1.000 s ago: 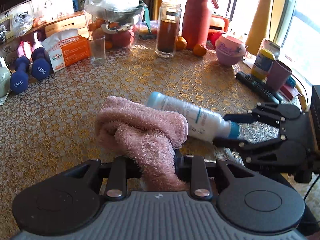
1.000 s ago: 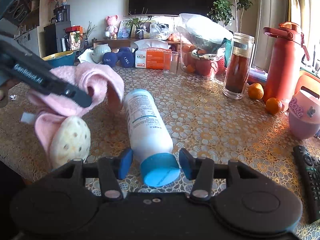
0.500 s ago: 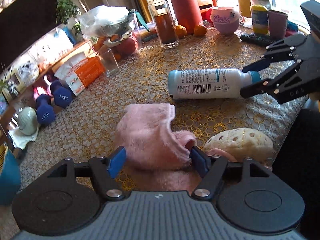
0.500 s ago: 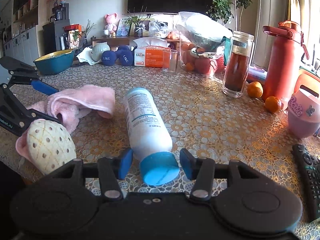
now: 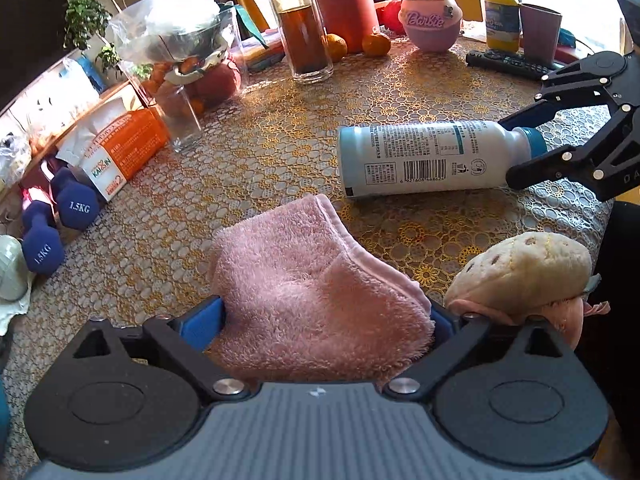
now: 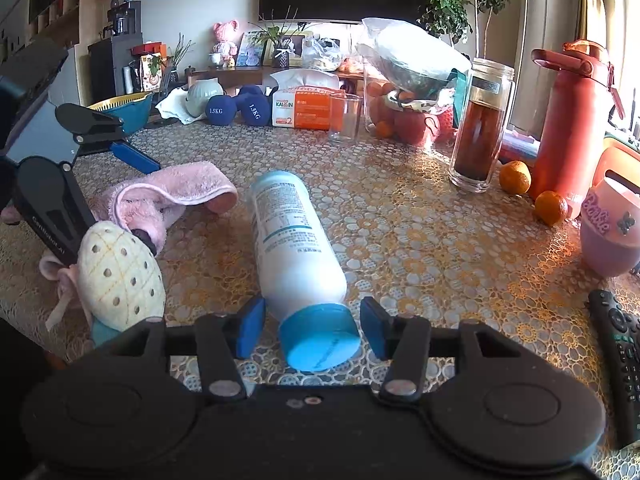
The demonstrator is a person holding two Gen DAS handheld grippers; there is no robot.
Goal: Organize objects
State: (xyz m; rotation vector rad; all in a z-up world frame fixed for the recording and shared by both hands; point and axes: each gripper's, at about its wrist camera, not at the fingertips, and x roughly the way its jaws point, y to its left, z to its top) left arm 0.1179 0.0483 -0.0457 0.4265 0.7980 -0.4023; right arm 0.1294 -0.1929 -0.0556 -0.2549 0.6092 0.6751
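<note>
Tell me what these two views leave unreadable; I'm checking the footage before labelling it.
- Pink terry towel: near end hidden behind the left gripper body, left wrist view.
- White bottle's label: print too small, right wrist view.
- Black remote control: cut off by the right edge, right wrist view.

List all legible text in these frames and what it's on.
"1.5KG": each blue dumbbell
"KAIXIN" and "2": orange tissue box
"Barbie": pink cup
White bottle: barcode and print too small to read
Left gripper: lettering on its finger only partly readable
</note>
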